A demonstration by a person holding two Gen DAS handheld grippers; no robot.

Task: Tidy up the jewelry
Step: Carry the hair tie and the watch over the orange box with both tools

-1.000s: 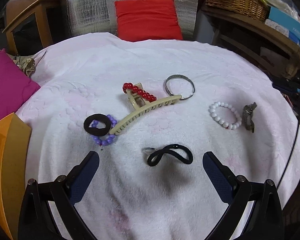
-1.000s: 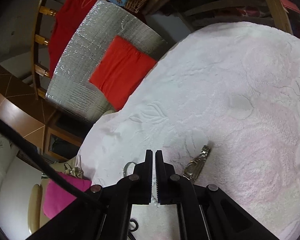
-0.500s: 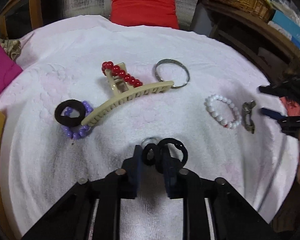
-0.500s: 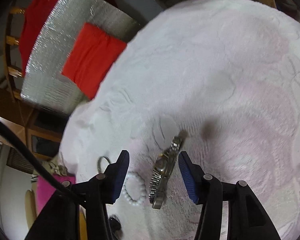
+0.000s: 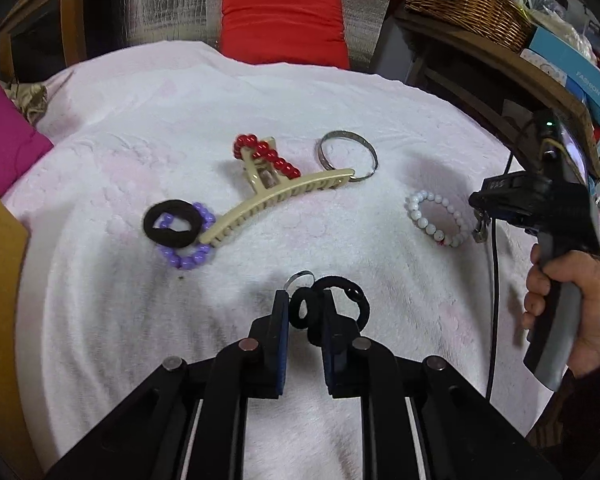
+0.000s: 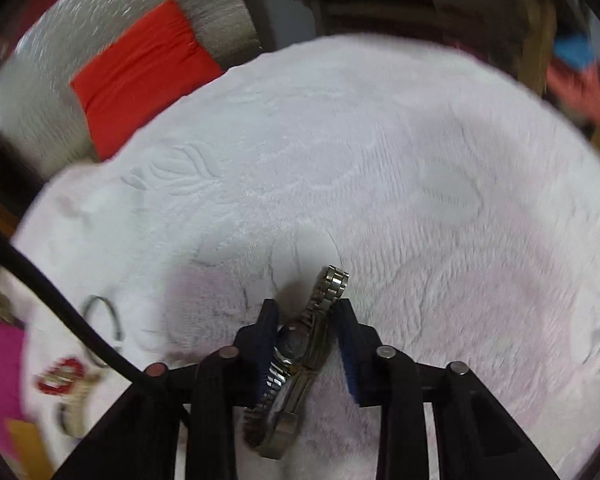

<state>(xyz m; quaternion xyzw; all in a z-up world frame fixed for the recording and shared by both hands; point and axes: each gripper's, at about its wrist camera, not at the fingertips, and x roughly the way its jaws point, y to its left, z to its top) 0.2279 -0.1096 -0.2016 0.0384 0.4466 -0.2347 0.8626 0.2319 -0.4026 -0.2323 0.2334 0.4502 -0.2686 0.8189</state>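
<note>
On the white towel [image 5: 140, 120], my left gripper [image 5: 306, 312] has a black hair tie [image 5: 360, 300] pinched between its pads, and its jaws are still closing. A small silver ring [image 5: 300, 278] lies just beyond its tips. My right gripper [image 6: 305, 305] points down at the towel's right side with a metal watch [image 6: 296, 348] between its pads, jaws closing on it. The left wrist view shows that gripper [image 5: 478, 208] held by a hand [image 5: 568, 308], the watch [image 5: 478, 234] at its tips. A white bead bracelet [image 5: 436, 216] lies beside it.
Mid-towel lie a beige claw clip [image 5: 276, 200], a red bead bracelet [image 5: 266, 154], a metal bangle [image 5: 348, 154], and a black scrunchie [image 5: 172, 224] on a purple bead bracelet [image 5: 188, 260]. A red cushion [image 5: 284, 20] sits behind, a magenta cushion [image 5: 0, 136] left, a wicker basket [image 5: 468, 4] right.
My left jaws went from wide open to closed on the black hair tie. My right gripper opened, swung down over the watch and closed around it.
</note>
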